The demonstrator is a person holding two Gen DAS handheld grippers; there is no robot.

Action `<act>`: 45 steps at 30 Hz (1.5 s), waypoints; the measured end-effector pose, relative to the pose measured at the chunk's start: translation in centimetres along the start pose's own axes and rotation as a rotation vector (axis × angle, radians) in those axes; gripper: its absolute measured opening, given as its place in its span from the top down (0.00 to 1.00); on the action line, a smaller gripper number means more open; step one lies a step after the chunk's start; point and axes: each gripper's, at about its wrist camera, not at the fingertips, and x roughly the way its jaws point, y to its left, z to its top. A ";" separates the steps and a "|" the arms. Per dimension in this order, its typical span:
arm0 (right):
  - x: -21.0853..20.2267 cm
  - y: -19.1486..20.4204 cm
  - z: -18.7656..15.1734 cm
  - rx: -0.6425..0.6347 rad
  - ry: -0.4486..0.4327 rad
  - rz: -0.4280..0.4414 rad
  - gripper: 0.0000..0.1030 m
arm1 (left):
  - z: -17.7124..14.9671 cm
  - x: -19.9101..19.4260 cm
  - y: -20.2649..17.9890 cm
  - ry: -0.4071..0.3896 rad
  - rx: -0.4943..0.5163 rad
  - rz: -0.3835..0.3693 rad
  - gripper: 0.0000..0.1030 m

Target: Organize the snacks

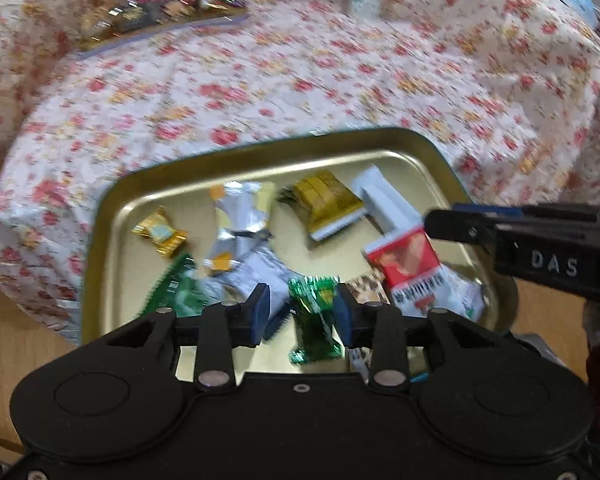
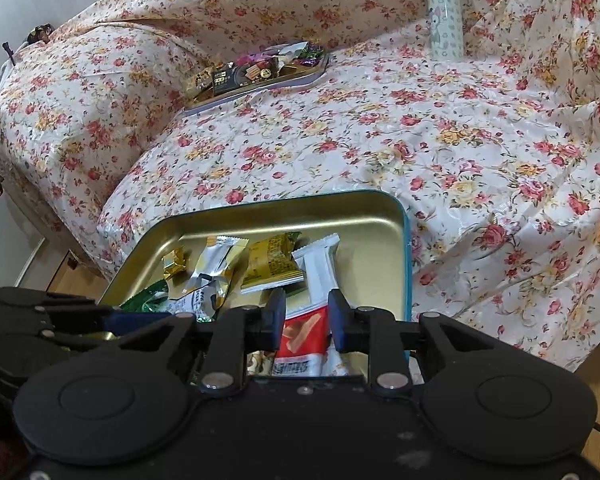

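hovering over the gold tray (image 1: 112,216), the left gripper (image 1: 302,312) has its jaws apart around a green candy (image 1: 314,320), not pinching it. the right gripper (image 2: 305,320) straddles the red-and-white packet (image 2: 304,336); grip unclear. further back sits another snack tray (image 2: 260,72).

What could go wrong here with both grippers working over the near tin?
The left gripper stands open around the green candy, which looks blurred and may drop loose. The right gripper straddles the red and white packet; overlapping wrappers could lift with it. The gold tin overhangs the floral cover's edge and might tip.
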 end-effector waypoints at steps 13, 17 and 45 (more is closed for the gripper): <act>-0.8 1.7 -0.2 -0.055 -0.046 -0.067 0.67 | 0.2 -2.1 1.3 -0.152 -0.106 0.211 0.53; -0.7 2.3 -0.6 -0.062 -0.043 -0.099 0.58 | 0.1 -2.3 1.4 -0.161 -0.119 0.222 0.53; -1.0 2.7 -1.1 -0.036 -0.033 -0.152 0.41 | -0.3 -2.2 1.8 -0.120 -0.170 0.247 0.51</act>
